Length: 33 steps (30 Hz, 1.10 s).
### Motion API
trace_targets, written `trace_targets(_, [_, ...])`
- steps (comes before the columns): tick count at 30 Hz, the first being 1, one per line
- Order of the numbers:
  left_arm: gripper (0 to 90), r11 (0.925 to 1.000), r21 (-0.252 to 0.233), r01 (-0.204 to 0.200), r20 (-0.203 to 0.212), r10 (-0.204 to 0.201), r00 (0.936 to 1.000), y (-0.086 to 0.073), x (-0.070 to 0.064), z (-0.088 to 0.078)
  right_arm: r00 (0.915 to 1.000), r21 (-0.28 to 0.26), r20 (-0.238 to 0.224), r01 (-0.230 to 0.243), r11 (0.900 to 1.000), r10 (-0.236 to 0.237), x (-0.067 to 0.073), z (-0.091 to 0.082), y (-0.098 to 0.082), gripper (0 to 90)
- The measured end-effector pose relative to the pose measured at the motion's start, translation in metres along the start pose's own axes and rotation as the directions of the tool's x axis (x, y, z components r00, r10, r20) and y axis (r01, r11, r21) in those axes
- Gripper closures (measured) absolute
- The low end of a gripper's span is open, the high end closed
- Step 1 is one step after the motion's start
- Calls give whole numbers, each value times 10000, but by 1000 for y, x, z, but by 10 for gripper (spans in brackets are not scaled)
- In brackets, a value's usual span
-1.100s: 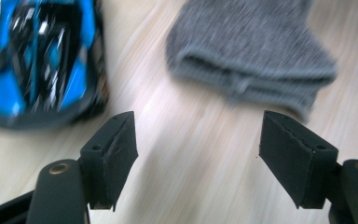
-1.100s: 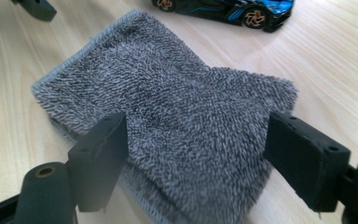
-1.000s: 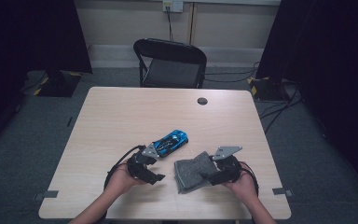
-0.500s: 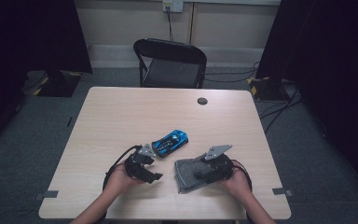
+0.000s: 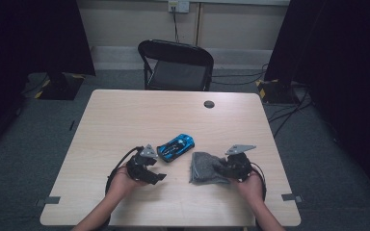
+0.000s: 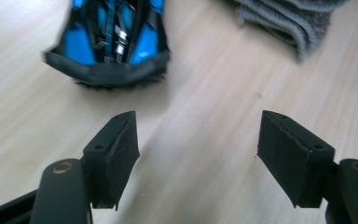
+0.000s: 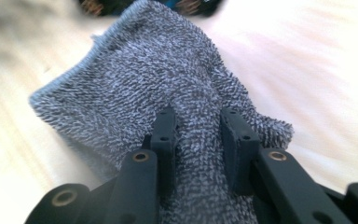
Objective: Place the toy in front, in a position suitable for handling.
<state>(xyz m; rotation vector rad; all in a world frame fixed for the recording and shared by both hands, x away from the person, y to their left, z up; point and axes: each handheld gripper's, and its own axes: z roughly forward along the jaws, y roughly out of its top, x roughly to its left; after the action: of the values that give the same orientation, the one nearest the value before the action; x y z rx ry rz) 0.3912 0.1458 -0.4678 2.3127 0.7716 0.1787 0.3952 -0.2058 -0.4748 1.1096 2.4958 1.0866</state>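
Observation:
A blue toy car [image 5: 176, 147] [image 6: 109, 46] sits near the middle of the wooden table [image 5: 125, 115]. My left gripper [image 5: 156, 167] [image 6: 198, 133] rests just behind its rear end, open, with bare wood between the jaws. To the car's right lies a crumpled grey terry cloth [image 5: 204, 168] [image 7: 140, 79], whose edge also shows in the left gripper view [image 6: 284, 18]. My right gripper [image 5: 223, 168] [image 7: 198, 123] has just been closing its jaws, and they now pinch a raised fold of that cloth.
A small black round disc [image 5: 209, 104] lies toward the table's far edge. A black folding chair [image 5: 176, 65] stands behind the table. Cables run over the floor at the right [image 5: 289, 110].
The right gripper slid left onto the cloth and its jaws closed on a fold, bunching it. The left gripper drew back slightly from the car and stayed open.

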Motion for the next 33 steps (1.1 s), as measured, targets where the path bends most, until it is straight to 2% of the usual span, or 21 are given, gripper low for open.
trace_targets(1, [276, 10000, 0, 0, 0, 0, 10000, 0, 0, 0, 10000, 0, 0, 0, 10000, 0, 0, 0, 0, 685])
trace_targets(2, [276, 9999, -102, 20, -166, -22, 9999, 1, 2, -2, 9999, -91, 51, -150, 9998, 150, -4, -3, -1, 671])
trace_targets(5, [246, 9995, -308, -54, -630, 34, 9980, 6, 7, -5, 9996, -90, 245, -144, 9999, 147, -9, -3, -9, 494])
trace_targets(6, [223, 9991, -412, -77, -815, 43, 9967, 7, 9, -4, 9997, 40, 234, 9, 10000, -10, -10, -2, -11, 415])
trace_targets(8, [194, 9987, -499, -29, -855, -14, 9963, 10, 14, -3, 9989, 0, 126, 456, 9990, -456, -8, -1, -13, 342])
trace_targets(9, [180, 9990, -446, -62, -1020, 17, 9948, 12, 18, 1, 9962, 97, 179, 849, 9963, -851, -6, -3, -12, 278])
trace_targets(10, [171, 9988, -481, -57, -1006, 8, 9949, 12, 20, 4, 9948, 40, 162, 1009, 9949, -1010, -4, -4, -11, 260])
trace_targets(12, [159, 9993, -358, -81, -1029, 43, 9947, 14, 27, 11, 9912, -33, -91, 1319, 9913, -1319, -1, -4, -10, 262])
trace_targets(15, [154, 9980, -633, 90, -833, -143, 9964, 17, 37, 18, 9851, 331, 4, 1719, 9846, -1720, 3, 0, -12, 261])
trace_targets(16, [152, 9974, -692, 180, -741, -232, 9970, 19, 39, 21, 9846, 294, 29, 1745, 9842, -1746, 3, 0, -13, 261])
trace_targets(18, [151, 9963, -823, 254, -453, -292, 9985, 23, 41, 26, 9887, 207, -69, 1498, 9885, -1497, 2, 0, -14, 262])
trace_targets(21, [153, 9960, -890, -56, -248, 34, 9997, 28, 38, 34, 9906, 151, -86, 1365, 9905, -1364, 0, 1, -17, 262])
trace_targets(23, [152, 9969, -758, -225, -438, 193, 9989, 30, 36, 41, 9908, 91, -59, 1354, 9907, -1354, 0, 1, -19, 261])
trace_targets(24, [153, 9974, -671, -258, -365, 234, 9991, 30, 35, 43, 9910, 74, -38, 1340, 9910, -1340, 1, 1, -19, 260])
trace_targets(26, [152, 9981, -529, -328, -531, 300, 9981, 30, 35, 49, 9910, 53, 21, 1337, 9910, -1337, 1, 1, -20, 259])
trace_targets(27, [152, 9981, -547, -272, -466, 246, 9986, 30, 35, 51, 9912, 53, 40, 1325, 9912, -1325, 1, 1, -20, 260])
trace_targets(29, [157, 9987, -301, -412, -597, 394, 9974, 29, 35, 54, 9913, 44, 52, 1315, 9913, -1315, 2, 1, -21, 258])
trace_targets(31, [171, 9991, -141, -388, -623, 378, 9973, 28, 35, 57, 9913, 4, 42, 1319, 9913, -1319, 1, 1, -21, 257])
trace_targets(33, [181, 9995, -261, -179, -565, 164, 9983, 27, 36, 58, 9912, 22, 38, 1322, 9912, -1322, 1, 1, -21, 256])
